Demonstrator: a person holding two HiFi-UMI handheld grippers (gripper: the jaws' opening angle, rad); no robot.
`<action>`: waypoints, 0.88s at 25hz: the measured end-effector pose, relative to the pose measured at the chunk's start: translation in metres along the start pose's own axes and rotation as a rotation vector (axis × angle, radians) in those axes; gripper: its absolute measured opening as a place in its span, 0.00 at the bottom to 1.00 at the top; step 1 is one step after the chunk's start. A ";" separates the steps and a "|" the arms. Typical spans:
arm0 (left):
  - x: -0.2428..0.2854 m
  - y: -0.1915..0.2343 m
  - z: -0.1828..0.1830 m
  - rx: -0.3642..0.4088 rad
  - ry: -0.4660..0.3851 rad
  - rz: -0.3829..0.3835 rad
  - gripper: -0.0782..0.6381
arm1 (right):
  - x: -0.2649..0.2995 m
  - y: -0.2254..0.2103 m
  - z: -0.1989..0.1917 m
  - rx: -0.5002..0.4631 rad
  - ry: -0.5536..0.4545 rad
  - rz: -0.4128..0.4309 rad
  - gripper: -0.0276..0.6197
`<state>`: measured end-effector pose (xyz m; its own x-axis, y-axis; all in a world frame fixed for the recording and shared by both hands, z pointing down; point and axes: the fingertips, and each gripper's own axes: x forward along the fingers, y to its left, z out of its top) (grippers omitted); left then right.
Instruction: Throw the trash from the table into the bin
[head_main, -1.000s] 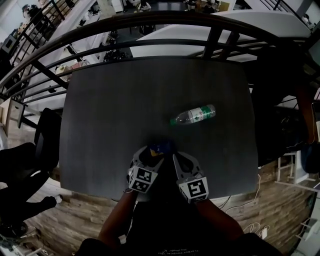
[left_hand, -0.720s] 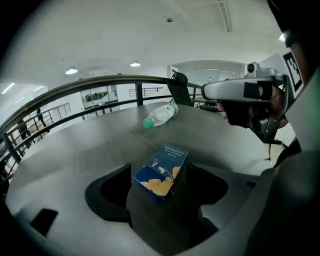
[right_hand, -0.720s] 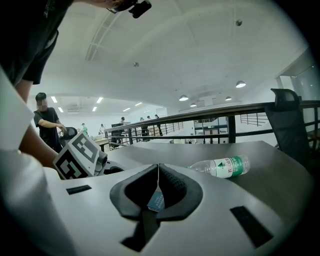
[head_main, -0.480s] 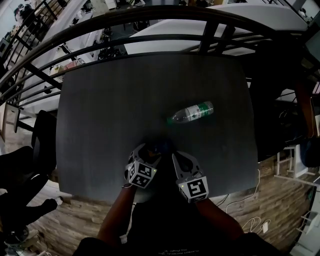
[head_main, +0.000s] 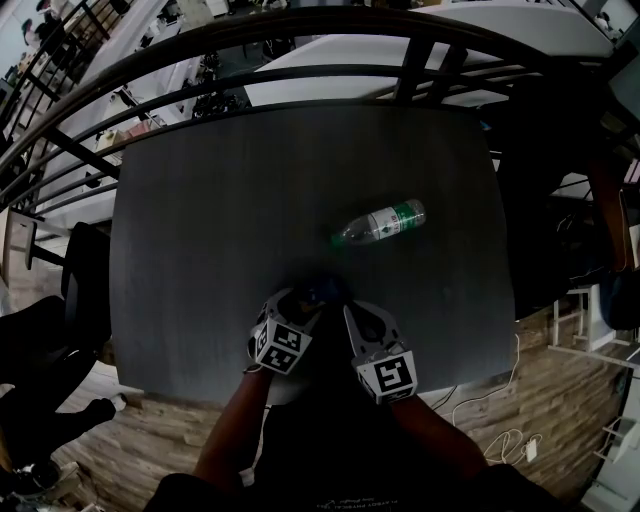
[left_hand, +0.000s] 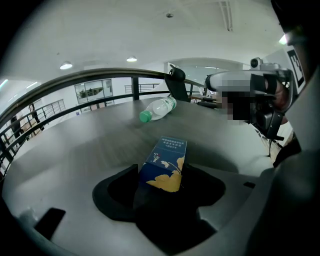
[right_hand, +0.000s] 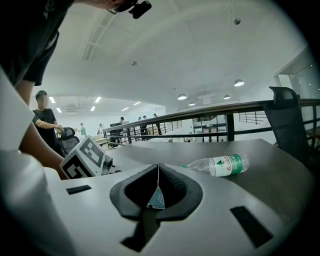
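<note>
Since a second ago the left tongs (left_hand: 161, 175) have sunk a little toward the tabletop (head_main: 230, 220) and tipped more steeply down, so that their marker cube (head_main: 281, 346) now shows more tilted in the head view. The right tongs (right_hand: 158, 182), the box and the bottle lie where they did. The left tongs are clamped on a small dark blue box (left_hand: 167, 160) with a yellow leaf pattern. Its near end sits between the two black pads, which lie against its left and right sides, and the rest of it sticks out ahead of them over the dark grey top. The box is near the edge of the tabletop closest to the person, about midway along that edge. The right tongs are together, with their pads meeting along a thin line and nothing held between them. They point nearly level across the top, with their tips just beside the box, and a sliver of its blue face shows below the closed pads. Their marker cube (head_main: 388, 375) rides over the near edge of the tabletop. A clear plastic bottle (head_main: 381, 222) with a green label and a green cap lies on its side further out and to the right. It is well apart from the box, with its cap end turned toward the left. A dark curved railing (head_main: 250, 60) runs behind the far edge of the tabletop, and a black chair (head_main: 85, 280) stands at its left side on the wooden floor (head_main: 130, 430).
</note>
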<state>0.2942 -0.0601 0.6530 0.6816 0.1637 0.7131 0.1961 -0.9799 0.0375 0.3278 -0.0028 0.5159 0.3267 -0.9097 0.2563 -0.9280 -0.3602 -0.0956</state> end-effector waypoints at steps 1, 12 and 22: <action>-0.001 -0.001 0.001 0.006 0.002 0.004 0.52 | 0.000 0.001 0.001 -0.003 0.001 0.002 0.08; -0.022 -0.001 0.024 -0.019 -0.077 0.064 0.51 | -0.009 0.002 0.006 -0.016 -0.009 0.015 0.08; -0.046 -0.008 0.062 -0.100 -0.213 0.100 0.51 | -0.023 -0.002 0.016 -0.032 -0.045 0.031 0.08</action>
<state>0.3052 -0.0525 0.5761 0.8291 0.0758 0.5539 0.0571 -0.9971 0.0510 0.3250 0.0159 0.4947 0.3045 -0.9291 0.2100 -0.9429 -0.3253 -0.0717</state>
